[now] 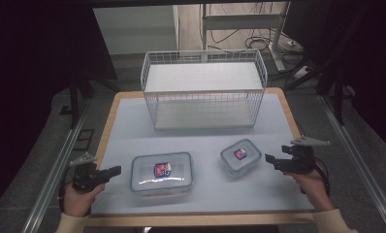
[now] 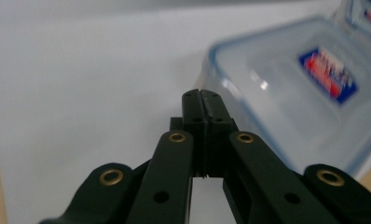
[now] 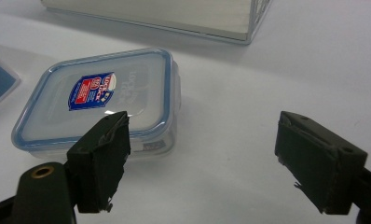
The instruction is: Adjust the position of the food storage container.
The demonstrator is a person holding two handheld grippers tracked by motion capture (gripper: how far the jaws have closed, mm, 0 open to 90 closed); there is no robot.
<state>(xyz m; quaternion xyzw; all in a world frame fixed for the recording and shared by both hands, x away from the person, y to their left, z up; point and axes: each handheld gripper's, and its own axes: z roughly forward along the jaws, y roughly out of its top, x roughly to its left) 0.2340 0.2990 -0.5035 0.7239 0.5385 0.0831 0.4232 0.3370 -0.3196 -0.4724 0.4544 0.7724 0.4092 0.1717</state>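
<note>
Item 1: large rectangular clear-plastic food container with blue-rimmed snap lid and red-and-blue label [image 1: 162, 172]. Lies flat on the pale grey tabletop [image 1: 133, 126], just ahead of and to the right of the left gripper [image 1: 114, 170], close but not touching. Appears empty, so probably light; rigid walls, smooth and likely slippery lid. Suggested hold: across a short end wall or under the lid's rim flap, not on the glossy top.

Item 2: small square clear-plastic container, same blue rim and label [image 1: 240, 156]. Sits ahead and to the left of the right gripper [image 1: 268, 158], apart from it. Likely very light and prone to slide when nudged; best gripped across two opposite side walls.

Item 3: left gripper. Jaws pressed together, nothing between them.

Item 4: right gripper. Jaws spread wide, nothing between them, aimed toward the small container's near corner.

Item 5: white wire-mesh two-tier basket shelf [image 1: 204, 90]. Stands well beyond both grippers, at the far side of the table.
</note>
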